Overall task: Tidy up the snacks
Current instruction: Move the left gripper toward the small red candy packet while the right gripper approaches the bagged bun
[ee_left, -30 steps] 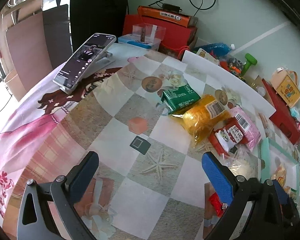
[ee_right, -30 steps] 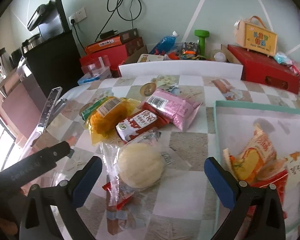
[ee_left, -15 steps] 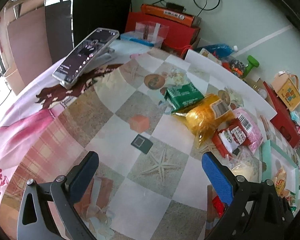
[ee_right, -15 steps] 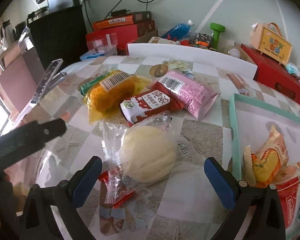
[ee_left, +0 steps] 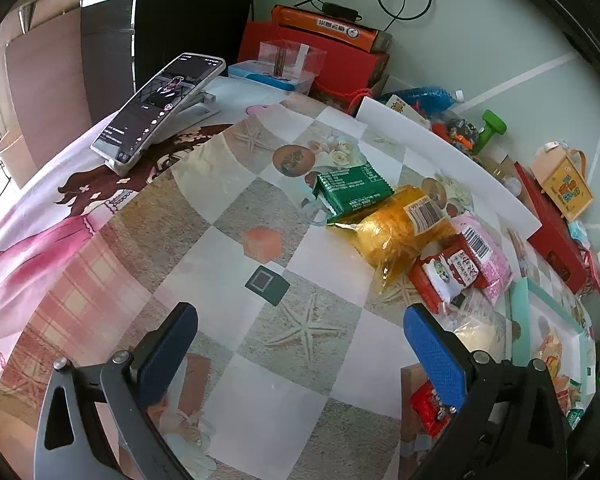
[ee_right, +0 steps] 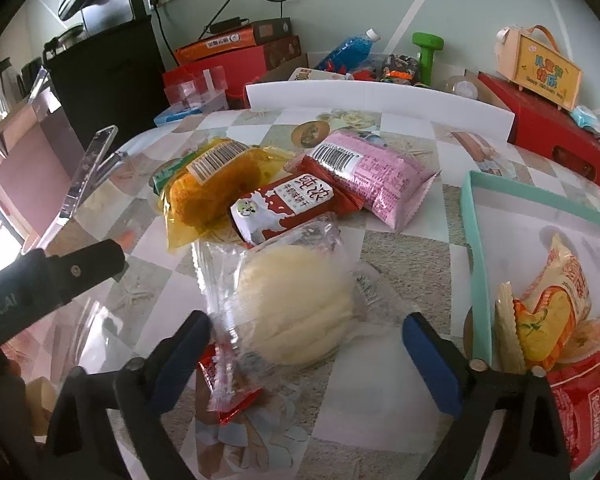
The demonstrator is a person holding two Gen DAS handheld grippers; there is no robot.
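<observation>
The right gripper (ee_right: 306, 346), jaws just narrowing yet not pinching, straddles the pale bun in clear wrap (ee_right: 296, 304) on the table beside the teal tray (ee_right: 474, 240), likely its destination, while the left gripper (ee_left: 300, 344) hovers spread, empty.

Six snack packets are lying beside the teal tray (ee_right: 474, 240): one green (ee_left: 350, 192), one yellow (ee_right: 208, 184), one pink (ee_right: 374, 178), one red-and-white (ee_right: 284, 208), one clear bun packet (ee_right: 296, 300), one small red (ee_right: 228, 392). Inside that tray, at least two packets are showing, one orange-yellow (ee_right: 556, 308) and one red (ee_right: 584, 400). One phone (ee_left: 160, 108) is standing far from the tray.
</observation>
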